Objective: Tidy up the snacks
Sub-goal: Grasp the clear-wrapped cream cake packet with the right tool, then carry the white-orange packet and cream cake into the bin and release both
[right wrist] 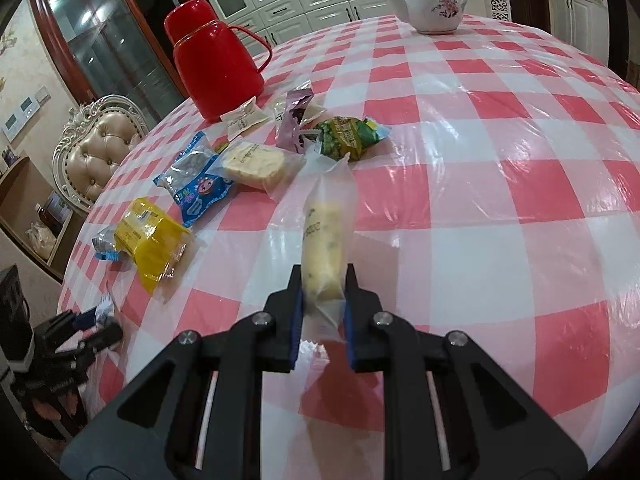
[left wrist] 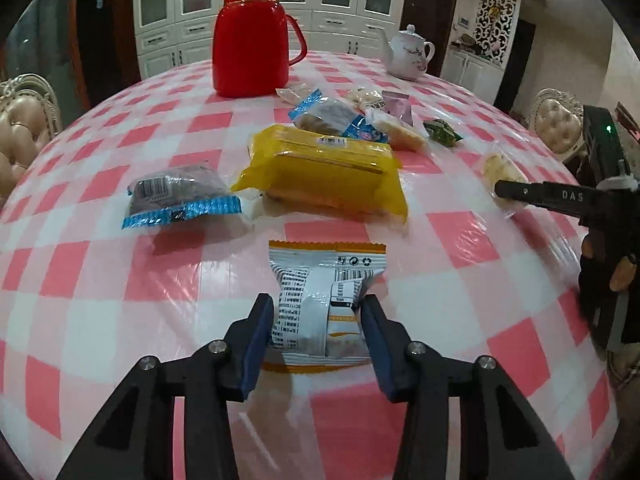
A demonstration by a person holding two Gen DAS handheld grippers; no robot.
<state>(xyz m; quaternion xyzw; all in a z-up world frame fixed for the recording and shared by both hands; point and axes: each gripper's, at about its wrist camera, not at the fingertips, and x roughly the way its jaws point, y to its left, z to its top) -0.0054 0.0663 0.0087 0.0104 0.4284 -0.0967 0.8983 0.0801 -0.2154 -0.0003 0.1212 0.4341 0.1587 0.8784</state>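
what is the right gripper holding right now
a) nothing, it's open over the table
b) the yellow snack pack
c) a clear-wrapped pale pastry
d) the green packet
c: in the right wrist view, the right gripper has its blue pads pressed on both sides of the clear-wrapped pale pastry, while the yellow snack pack and green packet lie on the table.

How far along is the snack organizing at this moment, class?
Done: several packets already lie clustered near the red flask, including the yellow pack. In hand: the left gripper clamps a white-orange packet; the right gripper clamps a clear-wrapped cake. Left: placing both.
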